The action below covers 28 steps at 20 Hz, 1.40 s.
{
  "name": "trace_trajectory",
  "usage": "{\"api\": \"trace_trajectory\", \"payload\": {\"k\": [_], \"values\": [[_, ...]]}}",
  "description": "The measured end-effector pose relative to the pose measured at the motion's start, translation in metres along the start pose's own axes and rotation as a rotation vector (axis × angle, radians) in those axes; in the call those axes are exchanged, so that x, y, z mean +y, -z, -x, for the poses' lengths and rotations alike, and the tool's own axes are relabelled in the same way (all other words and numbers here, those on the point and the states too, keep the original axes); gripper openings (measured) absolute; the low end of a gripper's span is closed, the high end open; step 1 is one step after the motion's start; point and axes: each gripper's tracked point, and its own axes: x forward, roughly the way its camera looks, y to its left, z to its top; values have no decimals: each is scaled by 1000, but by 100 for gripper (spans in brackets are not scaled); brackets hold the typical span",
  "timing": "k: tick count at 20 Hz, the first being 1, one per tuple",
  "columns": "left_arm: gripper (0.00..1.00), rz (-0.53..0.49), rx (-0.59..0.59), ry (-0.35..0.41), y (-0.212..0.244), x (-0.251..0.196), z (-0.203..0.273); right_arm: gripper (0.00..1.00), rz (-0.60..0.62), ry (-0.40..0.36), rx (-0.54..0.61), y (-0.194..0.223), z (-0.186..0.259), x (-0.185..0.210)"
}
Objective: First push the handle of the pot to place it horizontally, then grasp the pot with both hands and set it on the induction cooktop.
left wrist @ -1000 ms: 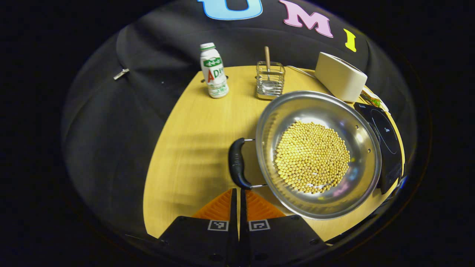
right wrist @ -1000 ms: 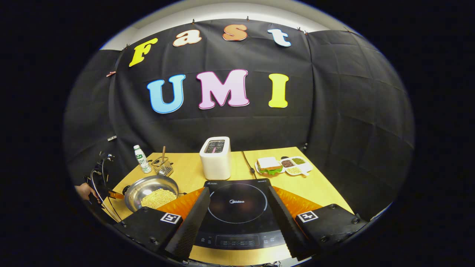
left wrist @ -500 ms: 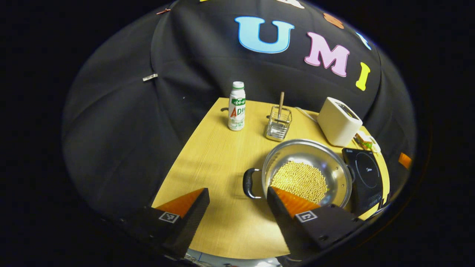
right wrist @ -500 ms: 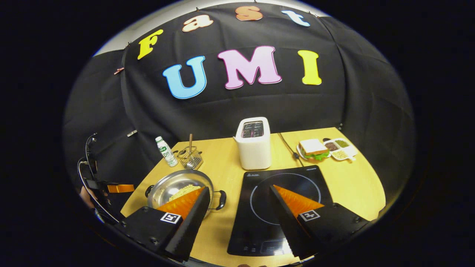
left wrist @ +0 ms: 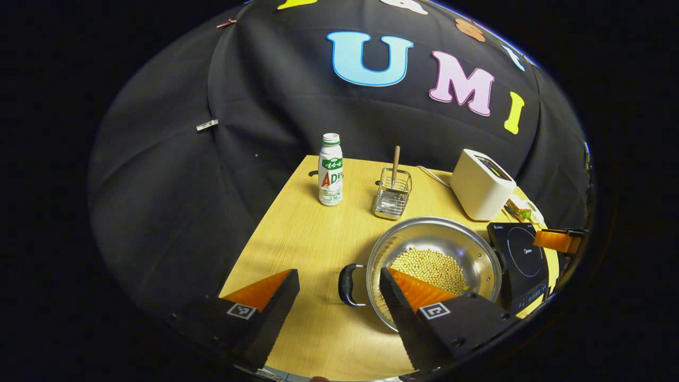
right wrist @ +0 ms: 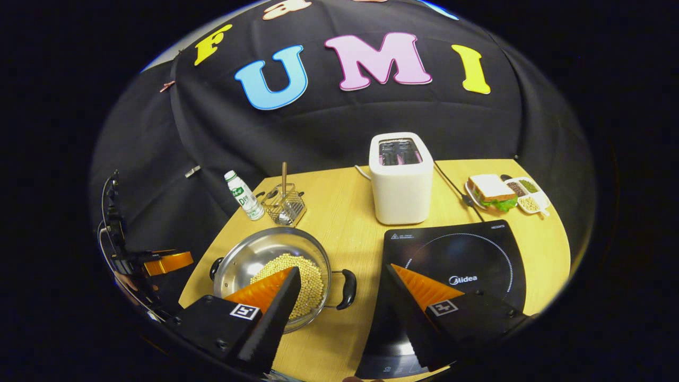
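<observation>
Pale wood tabletop [right wrist: 350,212] against black cloth walls carries a steel pot [right wrist: 249,260] of yellow beans beside a black induction cooktop [right wrist: 477,249], with a toaster [right wrist: 400,180], bottle [left wrist: 330,170] and wire basket [left wrist: 391,195] behind, while the left gripper [left wrist: 339,292] and right gripper [right wrist: 342,289] hover with jaws spread, grasping nothing
</observation>
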Motion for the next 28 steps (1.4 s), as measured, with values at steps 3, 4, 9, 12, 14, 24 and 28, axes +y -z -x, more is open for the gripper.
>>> {"api": "trace_trajectory", "payload": {"k": [3,4,9,12,14,24,28], "values": [[95,8,12,31,2,-5,-21,99,-15,7,63,17,-26,2],[95,18,16,38,3,-7,-30,99,-22,14,83,23,-36,1],[95,53,52,83,14,-24,-62,99,-2,35,153,49,-68,-1],[96,53,85,80,26,-27,-77,99,25,36,183,61,-78,-4],[95,62,108,90,34,-30,-83,99,24,46,197,67,-84,-8],[92,179,221,173,72,-36,-111,99,-18,27,241,84,-109,7],[83,190,231,169,76,-37,-121,95,3,65,252,92,-117,2]]}}
